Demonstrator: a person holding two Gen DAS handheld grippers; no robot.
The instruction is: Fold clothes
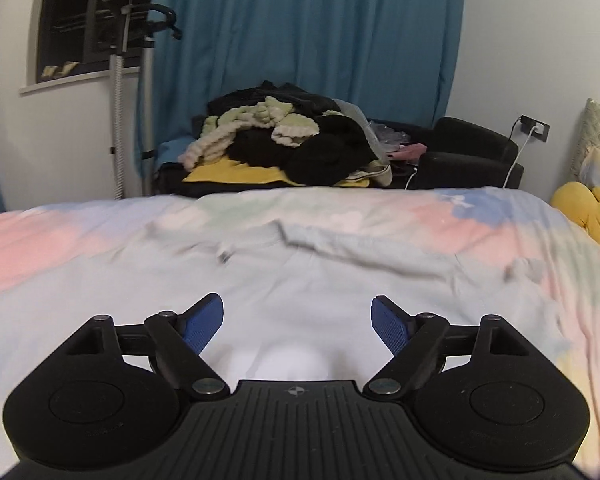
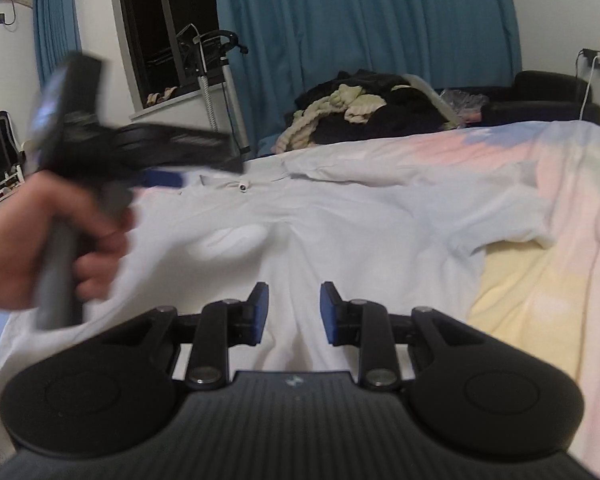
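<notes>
A bed covered with a pastel sheet of pink, blue, yellow and pale green patches fills the lower half of both views. A white shirt is spread flat across it, collar toward the far edge, with one short sleeve reaching out to the right over a yellow patch of the sheet. The left gripper is held low over the shirt's body, its blue-padded fingers spread wide with nothing between them; in the right wrist view it appears blurred at the left, gripped by a bare hand near the collar. The right gripper is held over the shirt's lower middle, its fingers set apart by a narrower gap, and no cloth is pinched. Behind the bed, a heap of dark and cream clothes is piled on a low surface, with a yellow garment beneath it. Blue curtains are hung across the far wall, and a dark window is seen to the left, with a garment steamer stand beside it. A black armchair is placed at the right, under a wall socket with a white cable plugged in. A yellow cushion is seen at the bed's right edge.
</notes>
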